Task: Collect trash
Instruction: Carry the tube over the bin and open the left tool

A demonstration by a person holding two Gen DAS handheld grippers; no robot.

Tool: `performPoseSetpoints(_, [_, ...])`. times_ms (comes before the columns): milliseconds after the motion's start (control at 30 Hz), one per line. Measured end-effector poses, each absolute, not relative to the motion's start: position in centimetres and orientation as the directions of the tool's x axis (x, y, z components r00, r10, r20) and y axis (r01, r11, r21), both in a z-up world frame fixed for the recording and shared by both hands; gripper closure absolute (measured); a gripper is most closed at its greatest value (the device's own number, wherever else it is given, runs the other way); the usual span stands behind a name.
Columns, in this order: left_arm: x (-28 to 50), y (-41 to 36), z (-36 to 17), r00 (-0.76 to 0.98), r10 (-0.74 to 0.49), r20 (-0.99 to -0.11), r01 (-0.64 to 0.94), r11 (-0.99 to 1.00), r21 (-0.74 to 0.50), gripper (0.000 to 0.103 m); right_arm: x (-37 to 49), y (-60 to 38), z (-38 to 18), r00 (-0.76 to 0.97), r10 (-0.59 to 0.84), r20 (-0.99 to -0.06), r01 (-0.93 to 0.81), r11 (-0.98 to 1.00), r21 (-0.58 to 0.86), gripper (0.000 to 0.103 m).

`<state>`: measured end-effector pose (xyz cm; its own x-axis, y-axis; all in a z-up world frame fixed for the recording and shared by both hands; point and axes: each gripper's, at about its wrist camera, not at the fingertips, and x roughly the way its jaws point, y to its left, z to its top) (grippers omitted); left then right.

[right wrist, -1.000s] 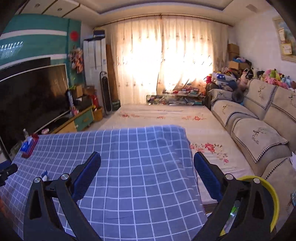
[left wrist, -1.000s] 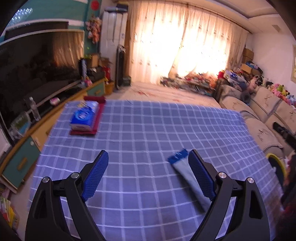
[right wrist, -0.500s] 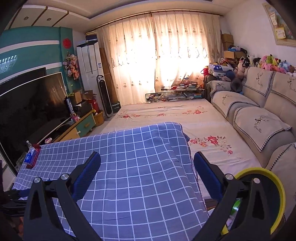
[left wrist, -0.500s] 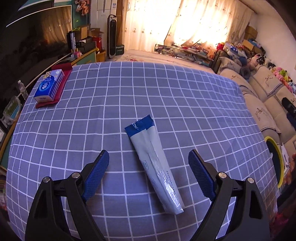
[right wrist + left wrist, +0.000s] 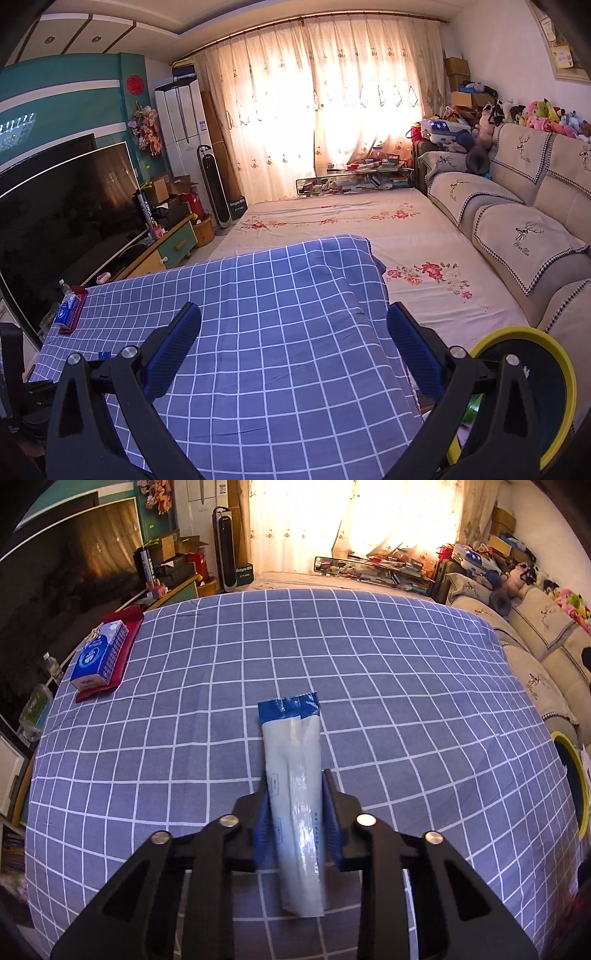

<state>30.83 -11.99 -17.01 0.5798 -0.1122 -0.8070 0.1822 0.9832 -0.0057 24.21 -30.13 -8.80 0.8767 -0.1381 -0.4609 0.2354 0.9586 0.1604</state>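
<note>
Left gripper point(image 5: 295, 812) jaws have just closed, clamping the wrapper point(image 5: 293, 775) on the table point(image 5: 406, 686); ready for lifting. Right gripper point(image 5: 291, 347) jaws apart, empty.

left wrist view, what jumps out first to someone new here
The long white wrapper with a blue end lies mid-table on the blue checked tablecloth, and the left hand-held gripper has just closed its pads on it. At the cloth's far left corner sits a blue tissue pack; a yellow-rimmed bin stands off the right edge.
</note>
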Motion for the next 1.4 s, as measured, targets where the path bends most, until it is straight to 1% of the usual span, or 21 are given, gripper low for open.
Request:
performPoseSetpoints(67, [30.5,-12.4,-16.9,0.584,-0.116,-0.804,0.199,0.98,0.002,0.084,24.2,-30.2,-8.8,0.877,-0.139,-0.46,0.236,0.958,0.162,0.007])
performPoseSetpoints(200, [29.5,-13.2,-16.4,0.6,-0.14,-0.788,0.233,0.972,0.005,0.088,23.9,-30.2,-8.5,0.884,-0.15,-0.442,0.243,0.956,0.163,0.007])
performPoseSetpoints(367, [28.0,-15.0,-14.4,0.642,-0.166,-0.748,0.291,0.956,0.038,0.088,23.3,-30.7,-7.9,0.891,-0.167,-0.421,0.26,0.95,0.173,0.007])
performPoseSetpoints(533, [27.0,-16.8,-12.4,0.651,-0.223,-0.725,0.343,0.939,0.02,0.088,21.9,-31.8,-6.6,0.898,-0.229,-0.377,0.311,0.935,0.173,0.007])
performPoseSetpoints(733, [25.6,-20.6,-11.2,0.627,-0.287,-0.725,0.424,0.906,0.008,0.088,19.3,-35.1,-4.6,0.891,-0.303,-0.337,0.389,0.894,0.224,0.007])
performPoseSetpoints(800, [25.0,-22.2,-10.7,0.621,-0.307,-0.721,0.453,0.892,0.011,0.088,17.2,-36.6,-3.7,0.9,-0.298,-0.319,0.388,0.881,0.273,0.007])
performPoseSetpoints(867, [24.2,-24.5,-10.1,0.61,-0.335,-0.718,0.496,0.868,0.017,0.088,14.2,-38.1,-2.7,0.902,-0.327,-0.282,0.405,0.869,0.284,0.007])
performPoseSetpoints(1033, [22.3,-31.9,-9.4,0.546,-0.43,-0.719,0.629,0.777,0.013,0.088,6.3,-42.2,-2.1,0.855,-0.449,-0.261,0.509,0.822,0.254,0.007])
performPoseSetpoints(1200, [20.3,-40.8,-9.9,0.441,-0.518,-0.733,0.752,0.659,-0.013,0.088,-1.2,-46.6,-4.3,0.752,-0.583,-0.309,0.654,0.722,0.228,0.007])
performPoseSetpoints(1333, [18.8,-47.7,-11.2,0.357,-0.532,-0.768,0.817,0.576,-0.019,0.088,-5.0,-49.3,-6.5,0.694,-0.625,-0.358,0.714,0.663,0.226,0.007])
performPoseSetpoints(1400, [18.4,-50.6,-12.1,0.337,-0.522,-0.783,0.834,0.552,-0.01,0.088,-6.0,-50.1,-7.2,0.684,-0.631,-0.366,0.724,0.649,0.233,0.007])
